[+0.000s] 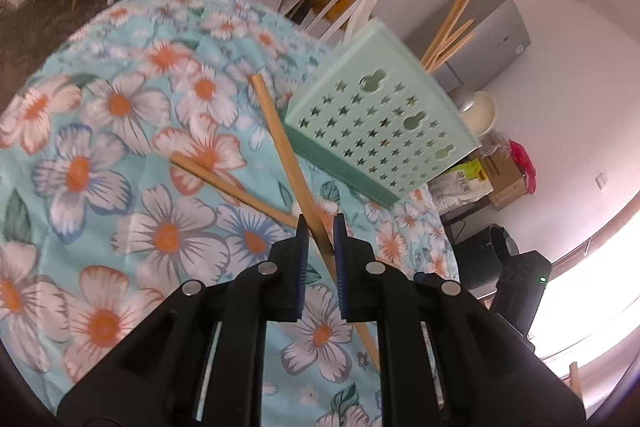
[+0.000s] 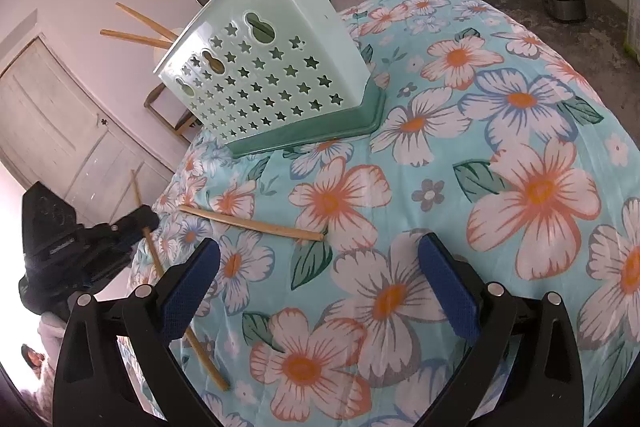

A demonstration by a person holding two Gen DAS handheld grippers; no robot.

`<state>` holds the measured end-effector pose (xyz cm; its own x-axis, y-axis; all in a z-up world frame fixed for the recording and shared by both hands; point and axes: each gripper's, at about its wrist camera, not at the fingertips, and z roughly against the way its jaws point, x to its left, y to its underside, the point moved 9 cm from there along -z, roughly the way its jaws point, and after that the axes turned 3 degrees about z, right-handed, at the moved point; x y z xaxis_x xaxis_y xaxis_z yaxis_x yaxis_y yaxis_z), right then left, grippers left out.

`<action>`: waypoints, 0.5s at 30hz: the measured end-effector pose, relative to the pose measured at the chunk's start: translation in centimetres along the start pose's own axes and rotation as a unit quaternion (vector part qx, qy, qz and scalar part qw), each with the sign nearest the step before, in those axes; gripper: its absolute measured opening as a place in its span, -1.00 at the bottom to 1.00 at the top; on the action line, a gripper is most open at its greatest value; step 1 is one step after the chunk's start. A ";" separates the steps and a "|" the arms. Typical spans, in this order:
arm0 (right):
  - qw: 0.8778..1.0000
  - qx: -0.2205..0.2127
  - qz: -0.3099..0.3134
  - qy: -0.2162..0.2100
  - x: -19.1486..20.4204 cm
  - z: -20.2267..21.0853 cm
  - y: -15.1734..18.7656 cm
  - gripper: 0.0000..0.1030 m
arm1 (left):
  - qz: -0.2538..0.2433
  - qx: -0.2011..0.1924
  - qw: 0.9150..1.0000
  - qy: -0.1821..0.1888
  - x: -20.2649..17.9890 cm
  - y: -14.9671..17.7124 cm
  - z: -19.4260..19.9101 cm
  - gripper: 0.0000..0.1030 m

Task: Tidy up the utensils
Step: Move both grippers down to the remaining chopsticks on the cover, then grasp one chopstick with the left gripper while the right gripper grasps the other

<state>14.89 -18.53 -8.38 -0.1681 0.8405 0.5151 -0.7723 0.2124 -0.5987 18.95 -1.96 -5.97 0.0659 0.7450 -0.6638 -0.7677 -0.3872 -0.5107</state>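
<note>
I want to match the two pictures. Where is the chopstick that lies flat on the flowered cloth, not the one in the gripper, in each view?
Left wrist view: the loose chopstick lies left of centre, its far end passing behind the held chopstick.
Right wrist view: it lies left of centre, just beyond the open right gripper.
Shared landmark: the green utensil holder stands behind it in both.

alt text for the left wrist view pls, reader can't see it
The left gripper is shut on a wooden chopstick above a floral tablecloth. A second chopstick lies on the cloth, crossing behind the first. Beyond stands a mint-green utensil holder with star cutouts, already holding chopsticks.
</note>
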 end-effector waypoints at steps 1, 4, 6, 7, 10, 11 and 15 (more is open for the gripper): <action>1.000 -0.001 -0.003 -0.003 0.0 0.0 0.0 0.88 | -0.004 -0.007 1.000 0.002 -0.1 -0.1 0.5 -0.79; 1.000 -0.003 -0.009 -0.008 -0.2 0.2 -0.1 0.88 | -0.011 -0.021 1.000 0.009 -0.2 -0.3 1.7 -0.80; 1.000 -0.002 -0.003 -0.005 -0.2 0.2 0.0 0.88 | -0.015 -0.031 0.999 0.015 -0.2 -0.4 2.5 -0.81; 1.000 -0.002 -0.001 -0.002 -0.1 0.2 0.0 0.88 | -0.016 -0.034 0.999 0.018 -0.3 -0.5 2.7 -0.81; 1.000 0.000 0.013 0.007 0.0 0.0 0.2 0.88 | -0.021 -0.048 0.998 0.032 -0.7 -0.7 3.6 -0.83; 1.000 0.002 0.017 0.009 0.1 0.0 0.2 0.88 | -0.024 -0.052 0.998 0.036 -0.8 -0.7 3.9 -0.84; 0.999 0.019 0.029 0.011 0.2 0.0 0.2 0.87 | -0.033 -0.072 0.995 0.057 -1.2 -1.0 5.7 -0.87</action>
<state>14.75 -18.30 -8.38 -0.1991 0.8618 0.4666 -0.7850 0.1447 -0.6023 16.00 0.66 -1.52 0.1922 0.7081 -0.6795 -0.6598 -0.4193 -0.6236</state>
